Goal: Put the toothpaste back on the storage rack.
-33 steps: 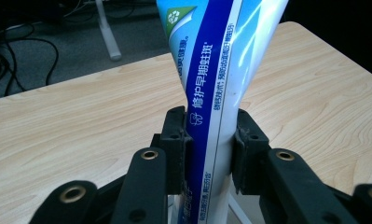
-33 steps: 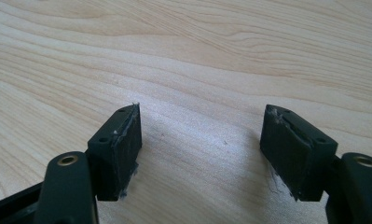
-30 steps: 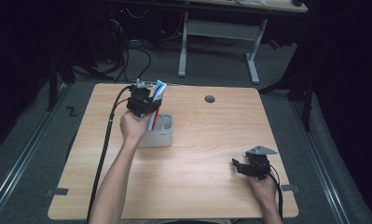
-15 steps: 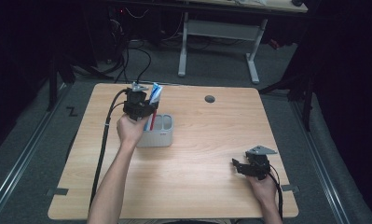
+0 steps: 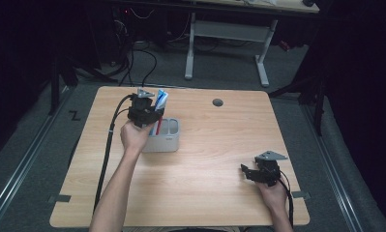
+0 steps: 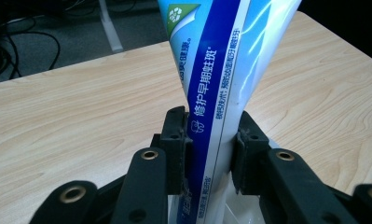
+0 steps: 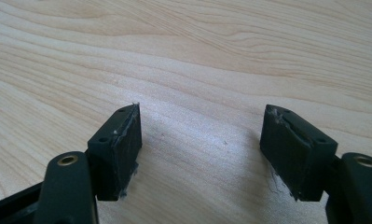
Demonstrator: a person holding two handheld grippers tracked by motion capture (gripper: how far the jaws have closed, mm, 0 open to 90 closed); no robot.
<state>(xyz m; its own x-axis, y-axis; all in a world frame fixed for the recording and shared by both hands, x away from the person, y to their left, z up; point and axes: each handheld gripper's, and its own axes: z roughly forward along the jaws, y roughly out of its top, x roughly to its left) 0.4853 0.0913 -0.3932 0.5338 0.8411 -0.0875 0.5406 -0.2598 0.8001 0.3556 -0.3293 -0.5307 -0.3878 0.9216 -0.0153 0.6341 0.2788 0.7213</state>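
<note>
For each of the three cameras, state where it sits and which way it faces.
High view: above the person's side, looking forward and down on the table; both forearms, left gripper, right gripper.
Left gripper view: on the left gripper, looking along jaws shut on the toothpaste tube.
Right gripper view: on the right gripper, jaws apart over bare wood.
Shared: the tube above the grey holder.

The left hand-held gripper (image 5: 149, 110), clamped on the toothpaste tube (image 5: 161, 99), has lifted slightly above the grey holder (image 5: 167, 137) and drifted toward its far left corner, carrying the tube higher out of it.
</note>
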